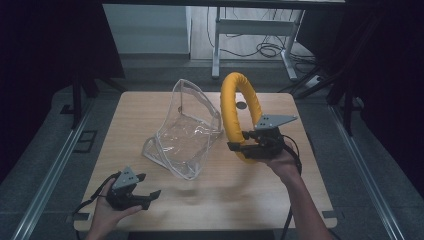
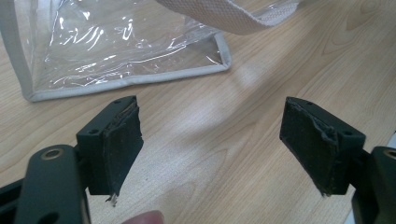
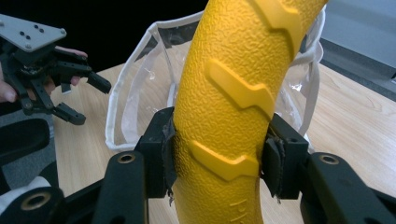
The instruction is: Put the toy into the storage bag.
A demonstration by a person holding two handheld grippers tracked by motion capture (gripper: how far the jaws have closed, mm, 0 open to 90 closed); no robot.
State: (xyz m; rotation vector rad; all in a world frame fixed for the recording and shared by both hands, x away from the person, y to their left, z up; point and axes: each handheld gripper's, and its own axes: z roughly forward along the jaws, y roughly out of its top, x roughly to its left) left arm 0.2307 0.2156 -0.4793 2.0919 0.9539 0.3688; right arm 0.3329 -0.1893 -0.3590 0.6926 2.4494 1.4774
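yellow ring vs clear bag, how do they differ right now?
The yellow ring is opaque with a pebbled, ridged skin; the clear bag is see-through, crinkled plastic with pale trim. The ring is clamped upright in the right gripper, off the table; the bag sits on the table, gripped by nothing, with the left gripper open nearby. Both stand taller than wide.

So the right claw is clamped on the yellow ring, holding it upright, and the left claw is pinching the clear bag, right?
Not quite. The left claw is open and holds nothing; the clear bag lies beyond it, as the left gripper view shows. The right claw does clamp the upright yellow ring.
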